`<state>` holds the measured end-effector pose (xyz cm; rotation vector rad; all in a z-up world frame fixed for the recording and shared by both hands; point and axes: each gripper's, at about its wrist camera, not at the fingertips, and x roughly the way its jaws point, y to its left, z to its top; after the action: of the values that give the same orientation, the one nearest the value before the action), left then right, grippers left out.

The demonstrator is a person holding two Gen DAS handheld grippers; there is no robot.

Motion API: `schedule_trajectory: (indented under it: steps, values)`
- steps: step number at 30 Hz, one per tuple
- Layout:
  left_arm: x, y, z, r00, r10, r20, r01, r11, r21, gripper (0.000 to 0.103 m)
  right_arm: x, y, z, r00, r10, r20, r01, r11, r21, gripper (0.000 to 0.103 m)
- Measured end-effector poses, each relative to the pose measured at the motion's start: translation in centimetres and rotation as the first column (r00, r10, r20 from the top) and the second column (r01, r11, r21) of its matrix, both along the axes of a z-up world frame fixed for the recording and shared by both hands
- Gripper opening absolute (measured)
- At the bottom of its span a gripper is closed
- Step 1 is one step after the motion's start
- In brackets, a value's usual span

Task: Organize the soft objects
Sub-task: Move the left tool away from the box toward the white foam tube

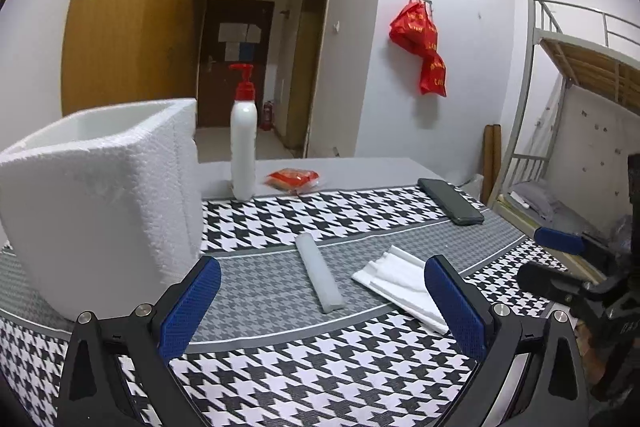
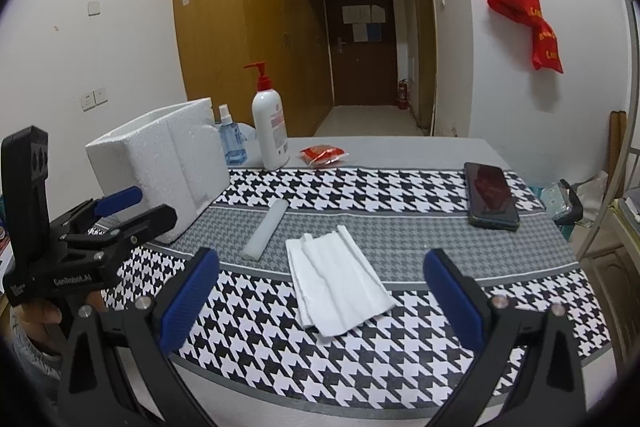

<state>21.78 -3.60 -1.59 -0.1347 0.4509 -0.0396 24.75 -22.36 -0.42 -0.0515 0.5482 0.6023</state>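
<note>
Blue ribbed pads (image 1: 191, 307) face each other across a wide gap on the left gripper (image 1: 322, 307), its black fingers spread and holding nothing. Between and just beyond them lies a pale, translucent foam strip (image 1: 319, 271), half-round in section, flat on the grey band of a houndstooth cloth (image 1: 320, 379). Just inside the right-hand finger rests a folded stack of white tissue (image 1: 400, 287), soft and creased. Beyond the left-hand finger stands an open white styrofoam box (image 1: 100, 195), its walls pebbly and thick.

Seen from the right wrist, the right gripper (image 2: 320, 297) is likewise spread wide and empty, the tissue stack (image 2: 340, 287) lying between its fingertips on the cloth (image 2: 400, 367). The foam strip (image 2: 266, 229) sits ahead of the left-hand finger, near the styrofoam box (image 2: 160, 163). Farther ahead stand a smooth white pump bottle (image 2: 270, 123) with a red top, a clear blue spray bottle (image 2: 230, 139) and a crinkled red packet (image 2: 324, 155). A glossy dark phone (image 2: 491, 195) lies beyond the right-hand finger.
</note>
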Motion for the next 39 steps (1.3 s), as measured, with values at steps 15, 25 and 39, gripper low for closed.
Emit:
schedule_trajectory:
  steps: [15,25,39]
  values:
    - [3.0,-0.9,-0.7,0.997,-0.01,-0.071,0.011,1.0,0.009,0.102,1.6,-0.4,-1.6,0.998,0.01,-0.055,-0.012,1.0,-0.025,0.103]
    - [5.0,-1.3,-0.7,0.991,-0.028,-0.133,0.03,0.999,0.02,0.097,2.1,-0.6,-2.2,0.998,0.013,-0.067,-0.016,0.999,-0.038,0.103]
    - [8.6,-0.9,-1.9,0.976,-0.024,-0.218,0.025,1.0,0.003,0.086,3.0,0.0,-2.8,0.996,0.026,-0.084,-0.031,0.998,-0.063,0.103]
